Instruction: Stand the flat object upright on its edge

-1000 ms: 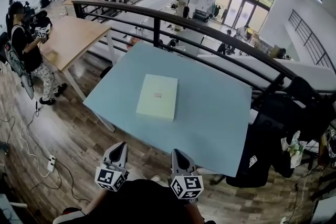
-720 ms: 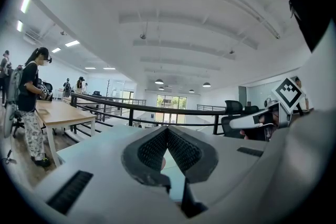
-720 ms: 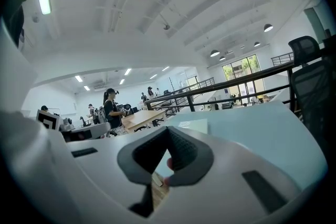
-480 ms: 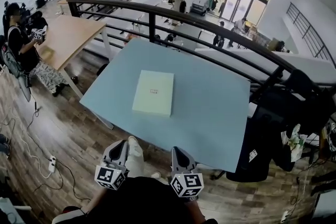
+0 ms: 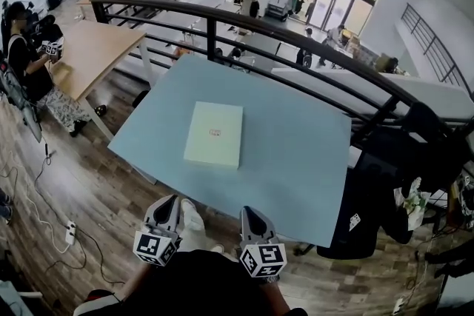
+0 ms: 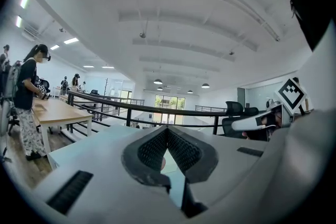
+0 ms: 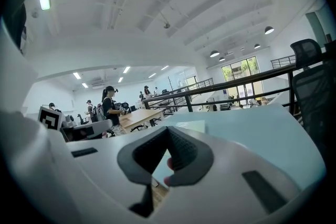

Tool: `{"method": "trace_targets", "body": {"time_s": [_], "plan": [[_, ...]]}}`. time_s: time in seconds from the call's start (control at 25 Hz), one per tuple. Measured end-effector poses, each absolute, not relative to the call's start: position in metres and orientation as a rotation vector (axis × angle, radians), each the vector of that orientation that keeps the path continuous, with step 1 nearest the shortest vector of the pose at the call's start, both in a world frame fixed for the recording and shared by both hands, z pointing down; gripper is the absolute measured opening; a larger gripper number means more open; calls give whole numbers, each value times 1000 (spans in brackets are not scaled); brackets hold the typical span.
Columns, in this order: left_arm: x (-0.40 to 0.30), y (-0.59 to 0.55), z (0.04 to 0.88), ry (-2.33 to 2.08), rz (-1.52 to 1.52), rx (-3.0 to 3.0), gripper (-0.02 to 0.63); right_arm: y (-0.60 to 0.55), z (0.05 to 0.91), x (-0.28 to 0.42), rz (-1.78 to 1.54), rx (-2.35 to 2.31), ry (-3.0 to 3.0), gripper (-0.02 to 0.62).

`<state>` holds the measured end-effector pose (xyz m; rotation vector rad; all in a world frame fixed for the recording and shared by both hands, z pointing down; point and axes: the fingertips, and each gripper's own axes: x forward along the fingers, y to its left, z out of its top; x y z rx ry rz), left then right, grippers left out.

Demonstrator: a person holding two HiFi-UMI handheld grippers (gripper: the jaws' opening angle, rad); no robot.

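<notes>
at far left a person [image 5: 28, 59] stands by a wooden table [image 5: 92, 48], well apart from the job. nearer the camera, the left gripper [image 5: 169, 203] hangs just short of the light blue table [image 5: 296, 159], its fingers clenched together on nothing. the pale green flat box [image 5: 213, 134] lies on its broad face near the middle of that table, well apart from both grippers and not yet stood on edge. the right gripper [image 5: 249, 215], beside its partner, likewise has its fingers pressed together and empty. both appear parked at the near edge, seemingly ready to reach in and tip the box up.
</notes>
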<state>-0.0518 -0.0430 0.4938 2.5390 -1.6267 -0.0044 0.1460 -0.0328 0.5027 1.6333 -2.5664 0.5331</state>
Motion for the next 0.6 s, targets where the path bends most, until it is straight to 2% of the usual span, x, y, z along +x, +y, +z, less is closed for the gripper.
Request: {"method": "trace_targets", "body": {"time_s": [0.6], "plan": [[-72, -103, 506, -1615, 15, 2518, 3, -88, 506, 130, 520, 1625, -2541, 8]]}}
